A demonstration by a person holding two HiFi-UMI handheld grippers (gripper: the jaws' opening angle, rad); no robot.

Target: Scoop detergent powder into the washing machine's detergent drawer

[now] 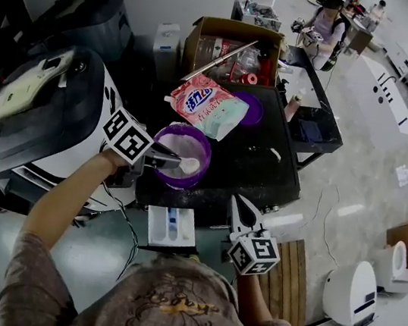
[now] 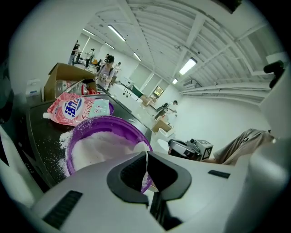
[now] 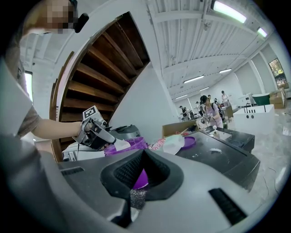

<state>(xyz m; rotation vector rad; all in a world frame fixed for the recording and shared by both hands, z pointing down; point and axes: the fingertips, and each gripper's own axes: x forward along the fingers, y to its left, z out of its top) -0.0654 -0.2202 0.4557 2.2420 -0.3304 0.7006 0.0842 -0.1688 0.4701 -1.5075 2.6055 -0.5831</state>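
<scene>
– Starting nearest, what does the right gripper (image 1: 238, 204) hold?
– Nothing. Its jaws are clenched together, low centre, just right of the white plastic detergent drawer (image 1: 171, 227).
– And the left gripper (image 1: 175, 165)?
– Clamped on a thin white scoop (image 1: 189, 166) heaped with powder, over the round purple bowl (image 1: 207, 145) of detergent powder (image 2: 100, 145), mid-frame. A glossy pink bag (image 1: 209, 105) lies beyond.
</scene>
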